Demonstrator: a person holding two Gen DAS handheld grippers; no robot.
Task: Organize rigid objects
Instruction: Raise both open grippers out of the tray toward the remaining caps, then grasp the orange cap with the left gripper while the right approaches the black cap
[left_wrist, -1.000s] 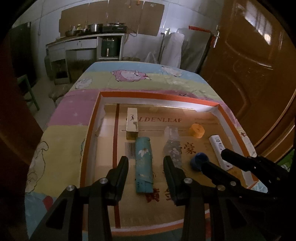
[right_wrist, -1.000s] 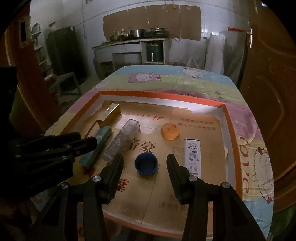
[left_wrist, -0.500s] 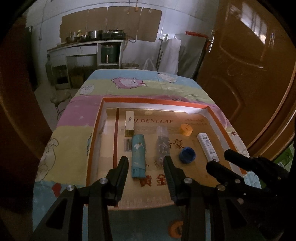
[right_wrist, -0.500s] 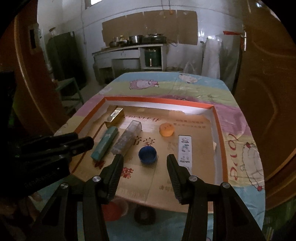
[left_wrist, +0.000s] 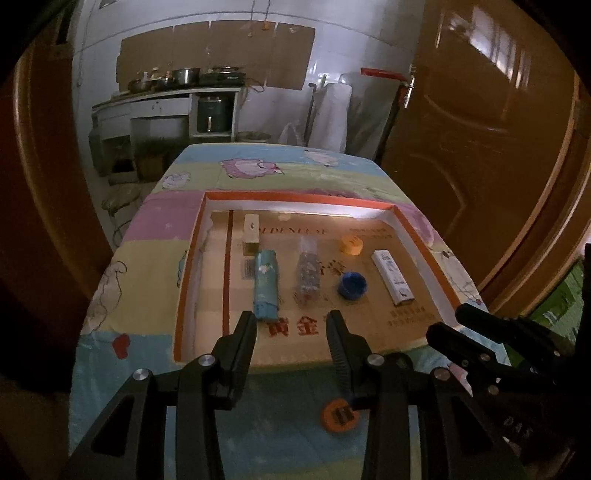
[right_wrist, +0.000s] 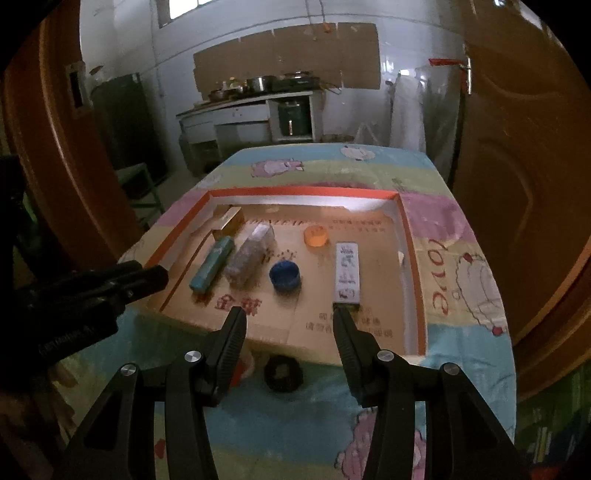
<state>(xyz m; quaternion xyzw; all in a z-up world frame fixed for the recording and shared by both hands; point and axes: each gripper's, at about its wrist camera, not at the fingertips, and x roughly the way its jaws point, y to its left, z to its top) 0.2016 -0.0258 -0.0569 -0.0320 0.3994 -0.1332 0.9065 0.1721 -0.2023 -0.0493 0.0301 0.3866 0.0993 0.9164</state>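
Rigid objects lie lined up inside the orange-rimmed cardboard tray (left_wrist: 189, 254) on the cartoon-print cloth (left_wrist: 147, 266).

Along the tray's floor, from its left wall rightward: a gold box (left_wrist: 251, 233) at the back, a teal box (left_wrist: 266, 283) just in front of it, a clear plastic case (left_wrist: 307, 276), a blue cap (left_wrist: 352, 285) with an orange cap (left_wrist: 351, 245) behind it, and a white box (left_wrist: 391, 277) nearest the right wall. In front of the tray, on the cloth, sit an orange disc (left_wrist: 340, 415) and a dark round piece (right_wrist: 283, 373), perhaps a lid; the light is too dim to say. The left gripper (left_wrist: 291, 332) and right gripper (right_wrist: 290, 326) hover over the tray's near edge, jaws parted and holding nothing.
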